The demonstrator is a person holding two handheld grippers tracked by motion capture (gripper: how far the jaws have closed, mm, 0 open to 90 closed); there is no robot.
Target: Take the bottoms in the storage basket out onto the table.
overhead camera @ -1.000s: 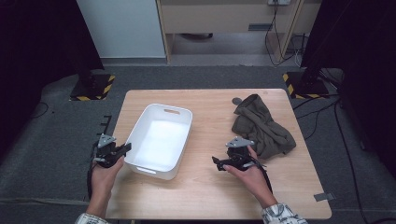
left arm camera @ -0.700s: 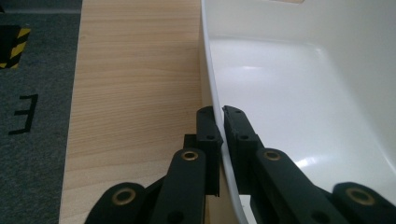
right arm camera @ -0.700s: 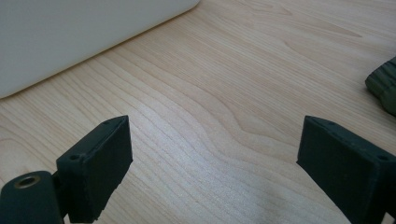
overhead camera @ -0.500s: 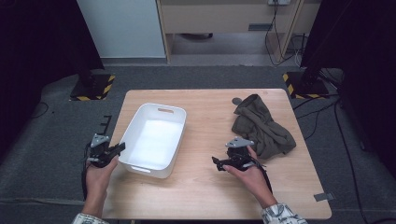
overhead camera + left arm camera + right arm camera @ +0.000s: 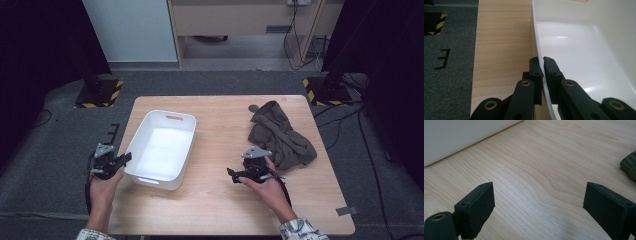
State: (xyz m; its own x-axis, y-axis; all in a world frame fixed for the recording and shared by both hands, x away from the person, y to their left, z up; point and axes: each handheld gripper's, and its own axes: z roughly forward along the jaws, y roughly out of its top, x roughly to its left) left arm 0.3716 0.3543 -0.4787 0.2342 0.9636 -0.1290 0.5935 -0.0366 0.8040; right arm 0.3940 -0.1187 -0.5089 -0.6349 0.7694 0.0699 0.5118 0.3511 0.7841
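Observation:
A white plastic tub (image 5: 150, 178) stands on the left half of the wooden table (image 5: 225, 210), its near left corner over the table's edge. My left gripper (image 5: 127, 158) is shut on the tub's left rim (image 5: 535, 42), one jaw outside the wall and one inside. The tub is empty inside. My right gripper (image 5: 233, 173) rests low over the bare wood right of the tub, its jaws (image 5: 537, 207) open with nothing between them. A crumpled olive cloth (image 5: 280, 135) lies at the table's right, behind the right hand.
The tub's white wall (image 5: 461, 135) lies ahead and to the left in the right gripper view, and a corner of the cloth (image 5: 630, 166) shows at its right edge. Grey carpet surrounds the table, with black and yellow stand feet (image 5: 97, 95) at the back.
The tub has slid left toward the table's left edge together with my left gripper, which keeps its hold on the rim. The right gripper has stayed where it was.

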